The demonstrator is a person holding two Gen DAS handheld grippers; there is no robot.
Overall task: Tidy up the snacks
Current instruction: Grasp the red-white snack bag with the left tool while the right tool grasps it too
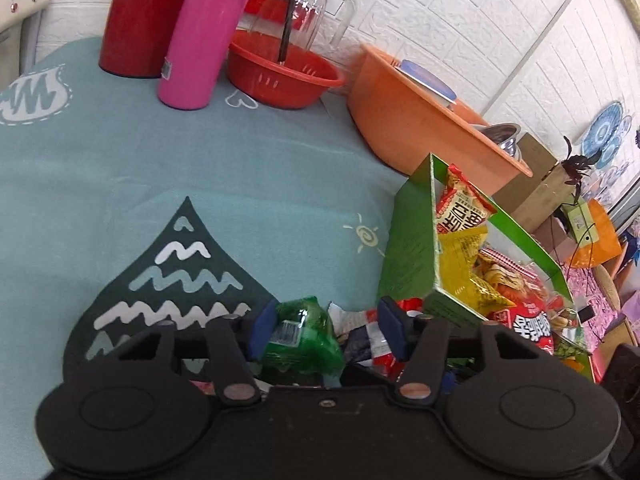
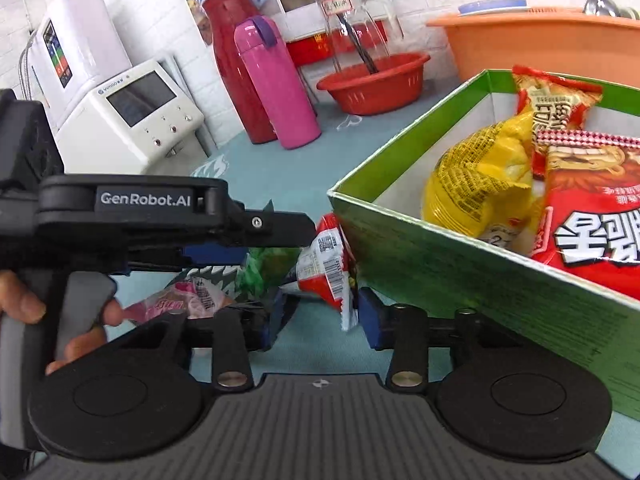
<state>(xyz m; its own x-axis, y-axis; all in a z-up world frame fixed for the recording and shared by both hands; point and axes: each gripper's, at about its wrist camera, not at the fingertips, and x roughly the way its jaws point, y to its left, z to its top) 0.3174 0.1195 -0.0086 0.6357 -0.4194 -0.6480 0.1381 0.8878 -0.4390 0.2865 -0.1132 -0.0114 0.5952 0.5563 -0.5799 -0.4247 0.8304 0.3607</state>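
Observation:
A green box [image 1: 408,240] [image 2: 460,264] stands on the teal cloth and holds several snack packets, among them a yellow one [image 2: 476,184] and big red ones [image 2: 592,216]. My left gripper [image 1: 326,330] is open, its jaws either side of a green packet [image 1: 300,336] in a small pile beside the box. In the right wrist view the left gripper's body [image 2: 160,216] hovers over that green packet [image 2: 260,268]. My right gripper [image 2: 320,320] is open and empty, low over the cloth, with a red-and-white packet [image 2: 328,268] just ahead and a pink packet [image 2: 188,300] to its left.
At the back stand a red jug [image 1: 140,20], a pink bottle [image 1: 200,36], a red basin [image 1: 280,72] with a glass pitcher [image 1: 308,4] behind it, and an orange tub [image 1: 420,120]. A white appliance [image 2: 132,120] stands at the back left.

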